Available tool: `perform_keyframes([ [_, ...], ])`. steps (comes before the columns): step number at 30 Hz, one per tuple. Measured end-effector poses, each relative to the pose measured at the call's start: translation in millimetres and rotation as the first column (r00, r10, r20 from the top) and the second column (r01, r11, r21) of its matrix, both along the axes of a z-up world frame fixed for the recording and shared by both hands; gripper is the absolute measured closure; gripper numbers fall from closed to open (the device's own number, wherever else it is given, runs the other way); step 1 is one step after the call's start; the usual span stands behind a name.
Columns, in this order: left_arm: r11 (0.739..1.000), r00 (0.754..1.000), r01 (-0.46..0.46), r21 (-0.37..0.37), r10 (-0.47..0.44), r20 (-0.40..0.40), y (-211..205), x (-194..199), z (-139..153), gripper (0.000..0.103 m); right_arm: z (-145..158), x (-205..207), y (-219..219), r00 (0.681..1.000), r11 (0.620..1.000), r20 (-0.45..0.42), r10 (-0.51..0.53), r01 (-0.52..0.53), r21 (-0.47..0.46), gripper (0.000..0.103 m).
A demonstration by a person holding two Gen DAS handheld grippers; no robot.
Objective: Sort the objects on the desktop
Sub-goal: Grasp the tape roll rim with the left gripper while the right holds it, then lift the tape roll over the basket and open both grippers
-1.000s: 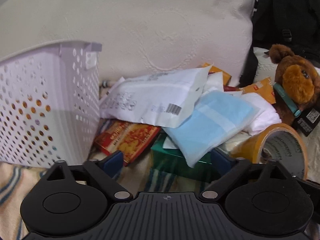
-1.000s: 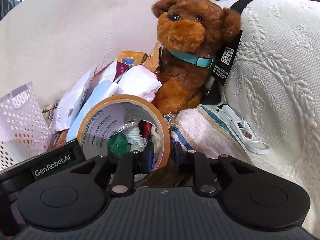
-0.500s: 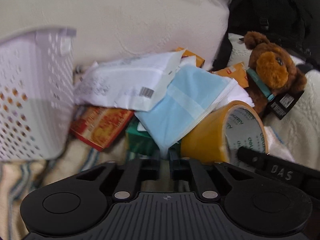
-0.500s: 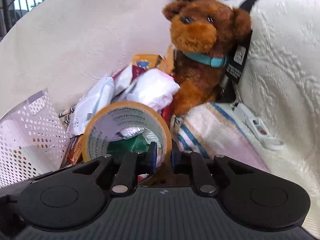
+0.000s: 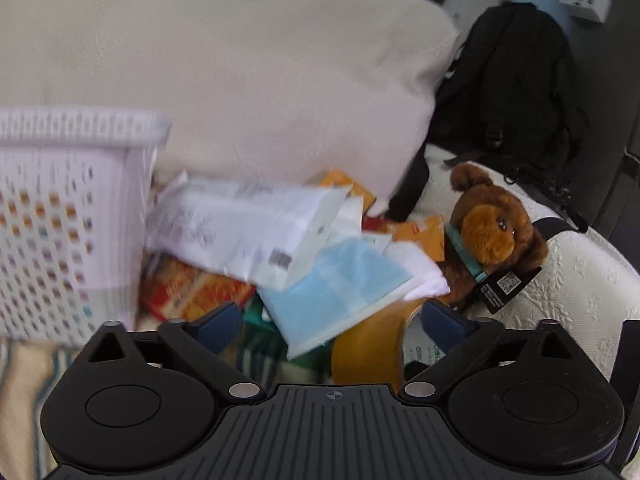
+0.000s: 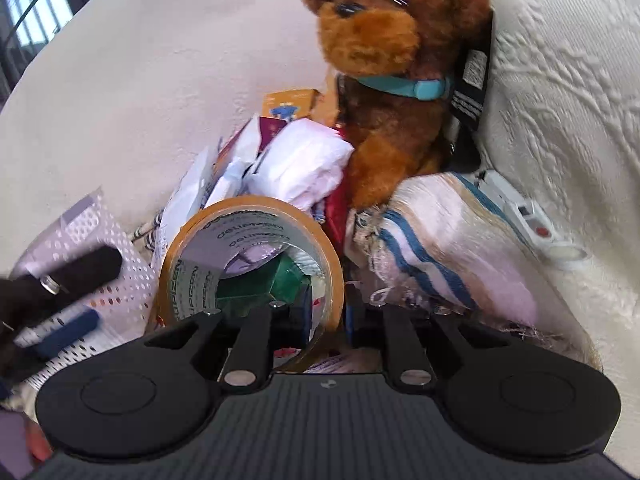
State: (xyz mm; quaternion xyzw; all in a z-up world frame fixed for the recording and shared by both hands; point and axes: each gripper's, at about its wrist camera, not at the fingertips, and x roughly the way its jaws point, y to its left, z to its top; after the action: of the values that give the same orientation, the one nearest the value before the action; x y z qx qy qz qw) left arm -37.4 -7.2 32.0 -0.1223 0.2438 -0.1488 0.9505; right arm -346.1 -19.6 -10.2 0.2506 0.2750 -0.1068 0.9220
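Note:
A roll of brown tape stands on edge in my right gripper, which is shut on its rim. The roll also shows in the left wrist view. My left gripper is open over a pile of packets: a light blue packet, a white mailer, a red-orange box and a green box. A white perforated basket stands at the left. A brown plush dog sits behind the pile.
A large cream pillow lies behind the pile. A black backpack is at the far right. A striped cloth and a white handheld device lie right of the tape.
My left gripper was shut half a second ago and has opened and pulled back and up. My right gripper has kept hold of the tape and moved closer to the dog.

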Motion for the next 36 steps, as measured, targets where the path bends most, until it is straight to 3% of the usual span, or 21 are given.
perform_keyframes([
  [4,0.989,0.999,-0.008,0.146,0.013,-0.029,-20,7,-9,0.000,2,1,8,1.000,0.999,0.009,0.018,-0.018,-0.027,0.084],
  [10,0.986,0.996,-0.060,0.154,0.070,-0.062,-17,16,-19,0.000,3,1,17,0.999,0.997,0.014,0.038,-0.037,-0.066,0.079],
  [17,0.987,0.988,-0.053,0.154,0.074,-0.134,-15,29,-30,0.000,5,-3,19,0.998,0.993,0.010,0.055,-0.054,-0.109,0.077],
  [19,0.987,0.985,-0.065,0.145,0.086,-0.150,-15,34,-35,0.006,4,-4,24,0.998,0.993,0.010,0.054,-0.053,-0.110,0.077],
  [22,0.994,0.981,-0.072,0.079,0.085,-0.177,-13,40,-42,0.031,2,-5,20,0.997,0.991,0.019,0.073,-0.071,-0.115,0.070],
  [23,0.996,0.980,-0.065,0.055,0.074,-0.185,-12,41,-44,0.049,1,-3,21,0.996,0.988,0.022,0.083,-0.080,-0.130,0.065],
  [24,0.999,0.980,-0.044,0.021,0.047,-0.193,-11,41,-44,0.081,1,-2,25,0.995,0.984,0.024,0.100,-0.095,-0.150,0.062],
  [25,0.999,0.978,-0.021,-0.027,0.015,-0.209,-8,41,-45,0.098,1,-2,28,0.993,0.979,0.028,0.116,-0.110,-0.171,0.057],
  [26,0.999,0.975,-0.030,-0.042,0.020,-0.220,-7,40,-44,0.096,1,-2,32,0.990,0.974,0.035,0.135,-0.127,-0.187,0.049],
  [27,0.999,0.978,-0.034,-0.036,0.026,-0.208,-7,38,-43,0.096,1,-3,34,0.989,0.971,0.038,0.144,-0.134,-0.195,0.048],
  [32,0.999,0.981,-0.034,-0.014,0.031,-0.192,-11,33,-42,0.096,2,0,42,0.993,0.969,0.012,0.115,-0.110,-0.220,0.059],
  [36,1.000,0.989,-0.015,0.002,0.015,-0.149,-15,24,-34,0.093,5,-5,34,0.997,0.985,0.012,0.074,-0.071,-0.160,0.067],
])
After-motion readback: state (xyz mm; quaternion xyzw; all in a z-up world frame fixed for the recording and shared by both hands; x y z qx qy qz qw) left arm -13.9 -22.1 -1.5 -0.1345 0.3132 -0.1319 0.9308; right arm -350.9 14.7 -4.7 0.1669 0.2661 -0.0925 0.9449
